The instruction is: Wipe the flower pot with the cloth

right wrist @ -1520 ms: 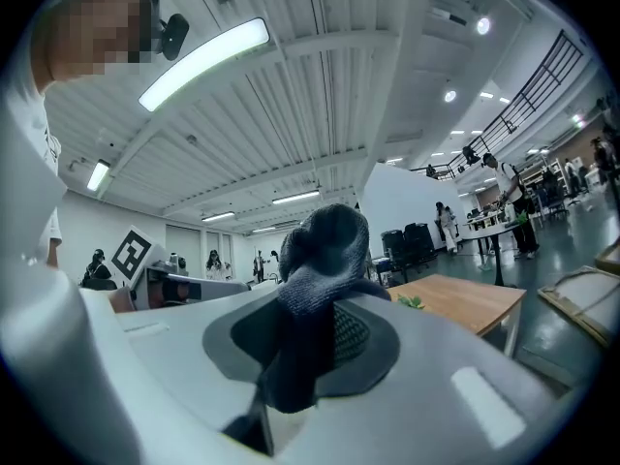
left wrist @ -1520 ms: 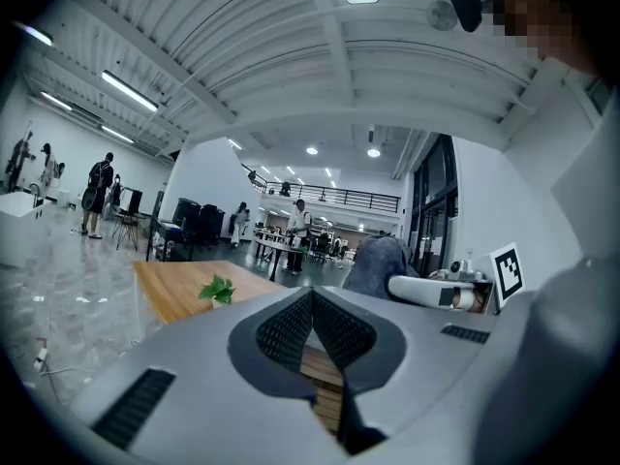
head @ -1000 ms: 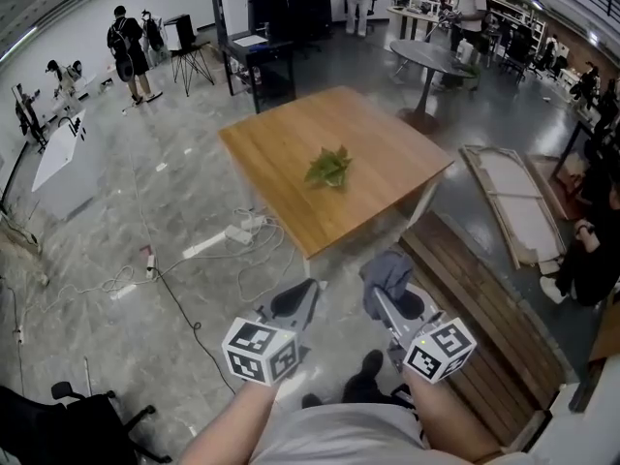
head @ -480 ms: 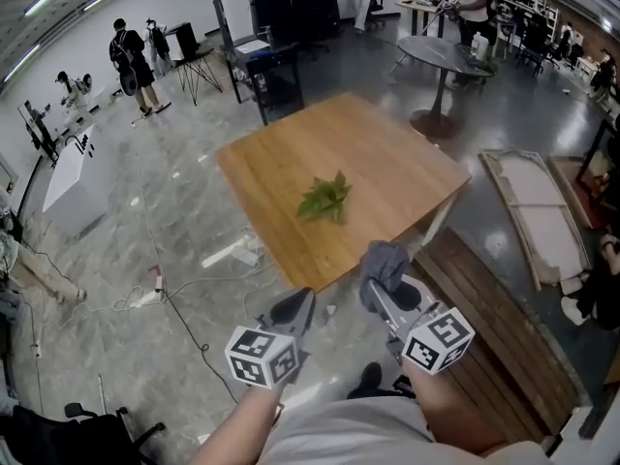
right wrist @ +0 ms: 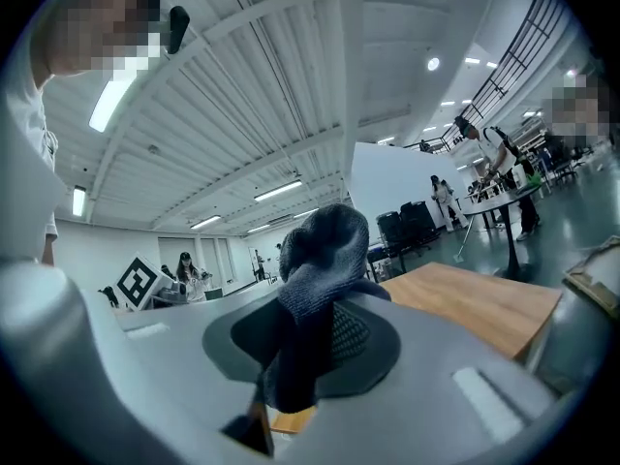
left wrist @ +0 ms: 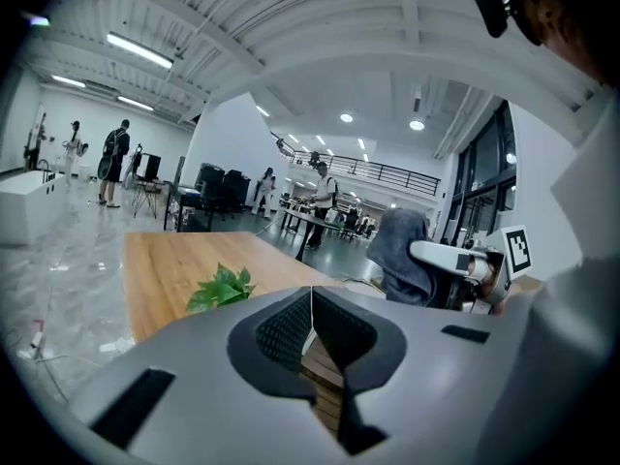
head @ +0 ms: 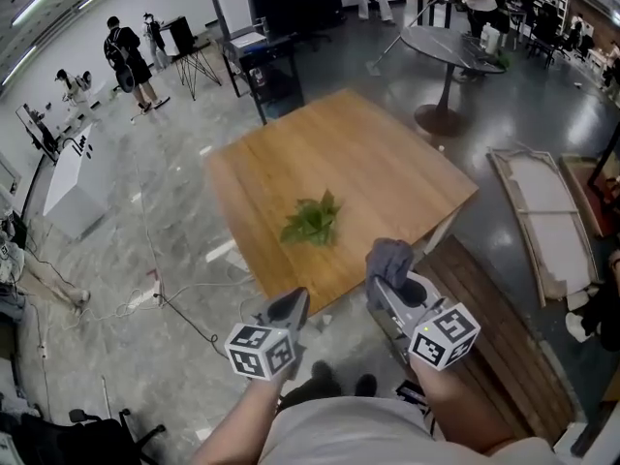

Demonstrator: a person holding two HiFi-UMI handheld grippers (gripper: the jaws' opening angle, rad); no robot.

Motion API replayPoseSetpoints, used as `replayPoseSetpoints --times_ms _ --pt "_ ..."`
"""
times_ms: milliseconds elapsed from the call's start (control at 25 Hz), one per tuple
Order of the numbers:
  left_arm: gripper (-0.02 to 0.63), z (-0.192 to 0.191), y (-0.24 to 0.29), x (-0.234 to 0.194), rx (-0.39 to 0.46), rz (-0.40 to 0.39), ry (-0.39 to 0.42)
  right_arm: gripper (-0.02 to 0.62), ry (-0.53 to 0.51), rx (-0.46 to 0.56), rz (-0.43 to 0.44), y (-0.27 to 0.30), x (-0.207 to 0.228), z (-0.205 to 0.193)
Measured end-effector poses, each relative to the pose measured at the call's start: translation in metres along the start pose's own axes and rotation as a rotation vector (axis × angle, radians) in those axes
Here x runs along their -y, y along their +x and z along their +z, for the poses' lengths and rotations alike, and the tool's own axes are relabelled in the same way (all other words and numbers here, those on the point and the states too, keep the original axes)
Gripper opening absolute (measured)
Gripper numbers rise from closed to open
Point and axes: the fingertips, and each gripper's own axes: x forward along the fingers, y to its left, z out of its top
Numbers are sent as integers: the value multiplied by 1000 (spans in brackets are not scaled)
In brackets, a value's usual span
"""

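Both of your grippers have drawn up to the near corner of the wooden table (head: 387,163) over the last second. Your right gripper (head: 387,281) clamps the grey cloth (head: 389,256); your left gripper (head: 290,308) is closed on nothing. The potted plant (head: 312,223) sits just inside the near-left edge, its pot hidden under leaves, so I judge it almost within wiping reach.

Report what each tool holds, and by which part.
The right tool is shut on the cloth, pinching a bunched fold. Most of the cloth bulges past the jaw tips. The left tool is shut and empty.
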Motion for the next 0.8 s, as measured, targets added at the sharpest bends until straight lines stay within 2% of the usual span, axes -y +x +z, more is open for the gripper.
replayPoseSetpoints --times_ms 240,600,800 --pt "9 8 72 -68 -70 4 -90 67 23 -47 -35 58 45 5" --pt "12 -20 182 -188 -221 -23 -213 67 43 -122 -141 170 114 -7" --pt "41 -3 223 -238 -258 -48 -207 67 63 -159 -195 217 144 -18"
